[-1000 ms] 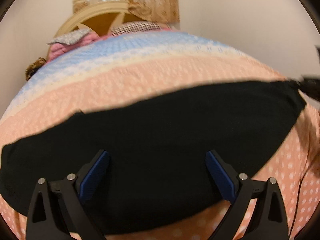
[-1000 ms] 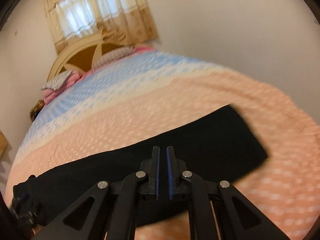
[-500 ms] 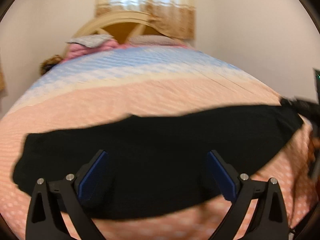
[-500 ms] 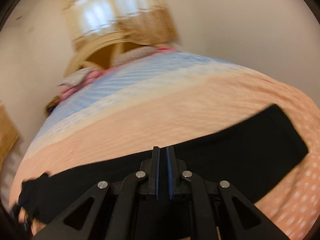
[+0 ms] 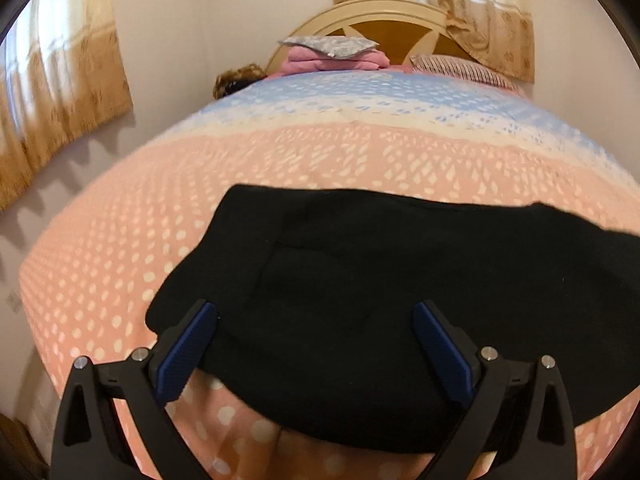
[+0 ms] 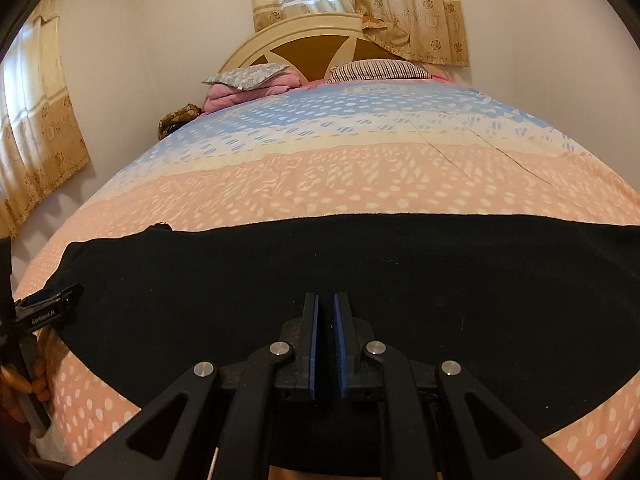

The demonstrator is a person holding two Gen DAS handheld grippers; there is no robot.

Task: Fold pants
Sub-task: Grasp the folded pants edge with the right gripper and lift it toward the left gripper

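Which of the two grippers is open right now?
The left gripper: its blue-padded fingers are spread wide over the black pants. The right gripper differs, its pads nearly together with only a thin slit between them.

Black pants (image 6: 360,280): spread flat across pink-dotted bedspread (image 6: 340,176). Right gripper (image 6: 325,344): jaws nearly closed above them. Left gripper (image 6: 44,304): at pants' left edge.
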